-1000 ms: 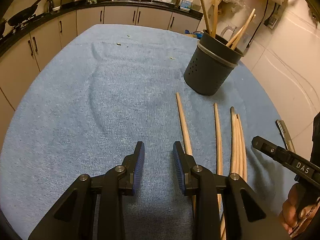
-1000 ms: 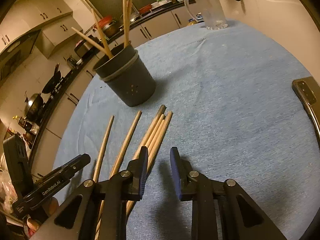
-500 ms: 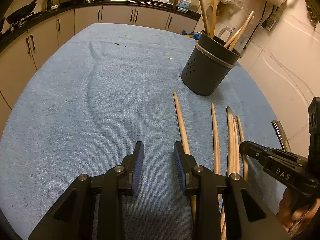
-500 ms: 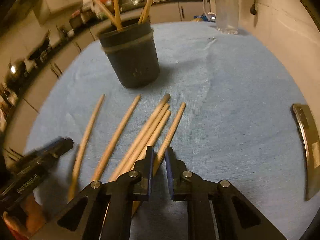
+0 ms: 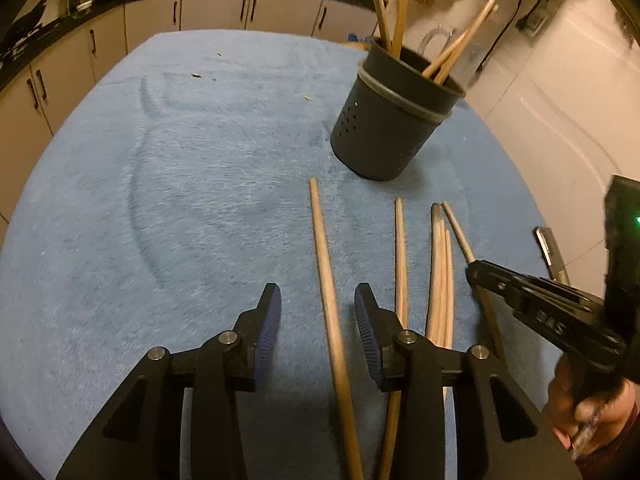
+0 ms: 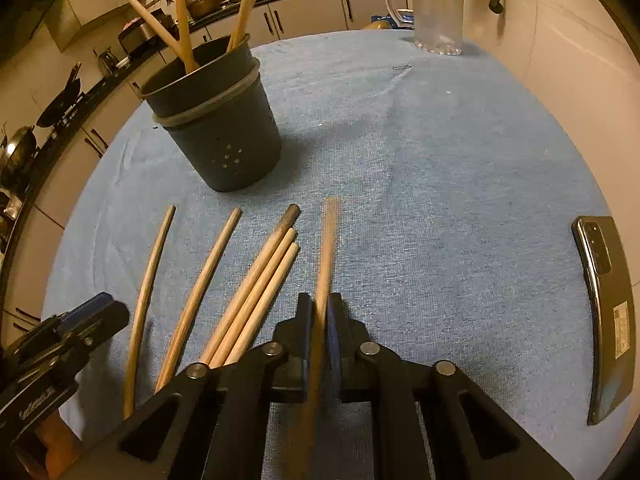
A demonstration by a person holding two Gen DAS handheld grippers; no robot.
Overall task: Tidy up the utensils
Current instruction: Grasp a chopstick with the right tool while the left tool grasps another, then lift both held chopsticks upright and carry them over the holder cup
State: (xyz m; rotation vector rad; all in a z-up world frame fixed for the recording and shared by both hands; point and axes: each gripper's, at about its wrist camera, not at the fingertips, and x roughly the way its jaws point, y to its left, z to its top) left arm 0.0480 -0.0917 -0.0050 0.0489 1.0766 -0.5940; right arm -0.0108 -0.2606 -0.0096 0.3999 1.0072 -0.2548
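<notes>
Your right gripper pinches a chopstick near the dark holder

On the blue-towelled desk (image 6: 440, 160), the utensil holder (image 6: 224, 136) stands upright with chopsticks inside; loose chopsticks (image 6: 252, 292) lie just before it. Your right gripper (image 6: 319, 316) clamps one chopstick (image 6: 326, 256); your left gripper (image 5: 316, 320), jaws opening, straddles another chopstick (image 5: 326, 280) without touching it.

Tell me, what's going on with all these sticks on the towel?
A person is tidying chopsticks into a dark holder using two hand-held grippers. The right gripper has clamped one chopstick. The left gripper is opening over another chopstick, not pressing it. Several more lie loose on the blue towel.
</notes>
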